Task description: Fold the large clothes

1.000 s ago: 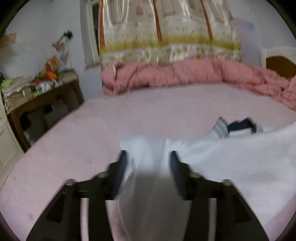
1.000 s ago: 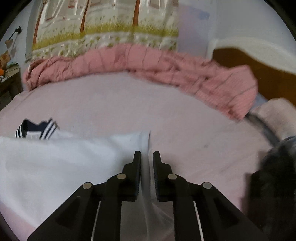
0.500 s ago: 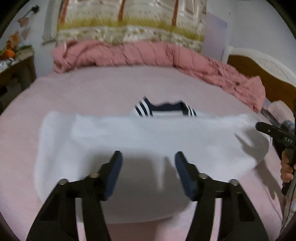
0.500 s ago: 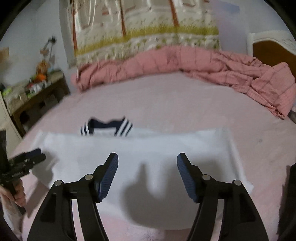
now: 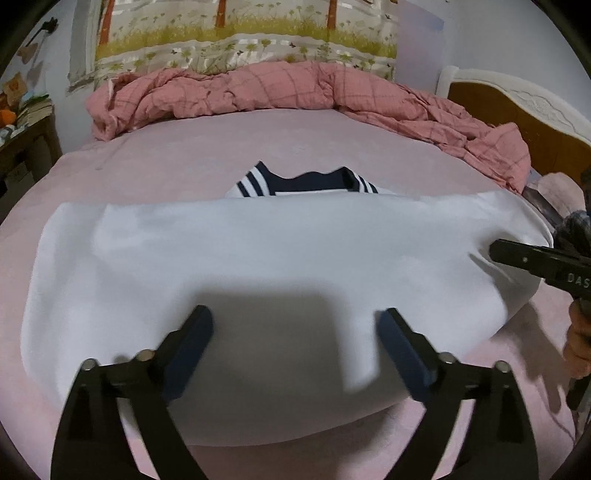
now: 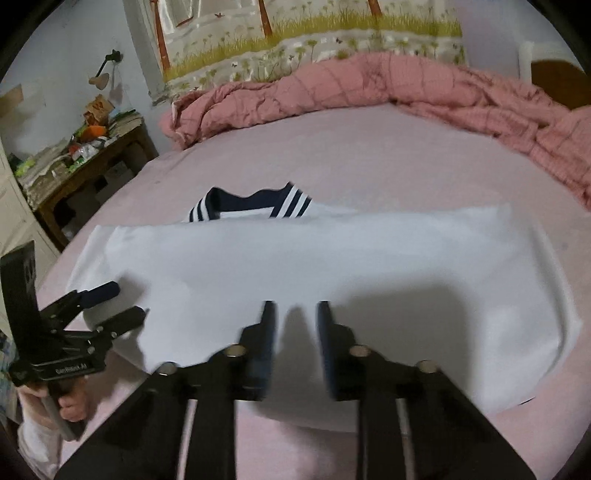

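White cloth is seen across the middle of both views: a large white garment [image 5: 266,266] is laid flat on the pink bed sheet [image 5: 207,147], folded into a wide band, and its navy collar with white stripes [image 5: 306,182] is shown at the far edge. At the far left of the right wrist view, a wooden side table [image 6: 85,162] loaded with small clutter is placed against the wall, and a small lamp [image 6: 101,75] is fixed to the wall above it. Nearer, at the left edge of that view, the left gripper [image 6: 125,304] is held by a hand [image 6: 68,402] over the left end of the garment; its fingers are spread wide and nothing is caught between them. In the left wrist view the same fingers [image 5: 192,347] are seen well apart above the near part of the cloth. Toward the middle, the right gripper [image 6: 293,314] is held above the near edge of the garment, with a moderate gap between its blurred fingers and no cloth pinched. Behind the garment, a pink checked quilt [image 5: 280,88] is heaped along the far side of the bed, under a patterned curtain [image 5: 243,29]. At the far right, a wooden headboard [image 5: 517,122] with a white frame is visible.
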Available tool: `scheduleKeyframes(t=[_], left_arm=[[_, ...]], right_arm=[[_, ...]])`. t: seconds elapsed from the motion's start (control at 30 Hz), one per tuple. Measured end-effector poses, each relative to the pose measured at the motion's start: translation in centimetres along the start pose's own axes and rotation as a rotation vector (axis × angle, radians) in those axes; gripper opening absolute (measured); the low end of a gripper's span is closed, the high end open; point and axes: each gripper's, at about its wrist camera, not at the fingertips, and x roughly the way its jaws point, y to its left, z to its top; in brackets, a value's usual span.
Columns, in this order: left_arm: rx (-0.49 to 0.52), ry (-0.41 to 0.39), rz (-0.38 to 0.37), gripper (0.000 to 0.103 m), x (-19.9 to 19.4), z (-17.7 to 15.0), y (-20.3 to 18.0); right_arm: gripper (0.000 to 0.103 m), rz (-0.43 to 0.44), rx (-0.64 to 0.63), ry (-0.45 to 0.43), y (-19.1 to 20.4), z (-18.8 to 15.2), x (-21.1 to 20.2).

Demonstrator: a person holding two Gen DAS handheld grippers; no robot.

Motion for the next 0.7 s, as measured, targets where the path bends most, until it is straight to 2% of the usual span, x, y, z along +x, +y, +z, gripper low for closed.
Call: scheduleKeyframes(t=[0.03,0.1,0.13,0.2,0.27,0.33,0.37,0.4,0.43,0.47,0.53,0.7], left_arm=[[0.010,0.005,0.004,0.100,0.1,0.0,-0.2],[0.019,-0.001,0.009,0.102,0.1,-0.2,-0.4],[0.019,-0.009,0.007,0.102,0.0,-0.3,-0.4],[0.009,-0.017,-0.013,0.102,-0.2,-0.4,-0.1],[0.001,-0.023,-0.013,0.098,-0.5,-0.4,0.1],[-0.014,-0.034,0.008,0.079,-0.7,-0.4,0.2],[-0.020,-0.043,0.015,0.055,-1.0,-0.4,0.1],[-0.023,-0.050,0.014,0.020,-1.4,-0.2,0.1],[-0.032,-0.051,-0.012,0.006,-1.7,0.2,0.1],[-0.048,-0.045,-0.040,0.001,-1.7,0.7,0.3],[-0.081,-0.010,-0.072,0.001,-1.2,2.3,0.4],[-0.175,0.099,-0.016,0.000,3.4,7.4,0.9]], right_arm=[[0.012,-0.025,-0.004,-0.008,0.1,-0.1,0.2],[0.008,-0.070,-0.022,-0.018,0.5,-0.3,0.5],[0.008,-0.042,-0.025,-0.009,0.7,-0.4,0.6],[0.004,0.055,-0.032,0.069,1.0,-0.5,1.4],[0.004,0.055,-0.034,0.113,1.5,-0.8,2.1],[0.004,0.000,-0.074,0.134,2.1,-1.3,2.9],[0.004,-0.010,-0.080,0.139,2.2,-1.4,3.2],[0.004,-0.017,-0.078,0.143,2.2,-1.5,3.5],[0.004,-0.019,-0.077,0.145,2.2,-1.6,3.8],[0.004,-0.015,-0.071,0.143,2.0,-1.6,3.9],[0.004,0.003,-0.042,0.135,1.5,-1.4,3.8],[0.000,-0.021,-0.054,0.089,1.3,-1.5,3.9]])
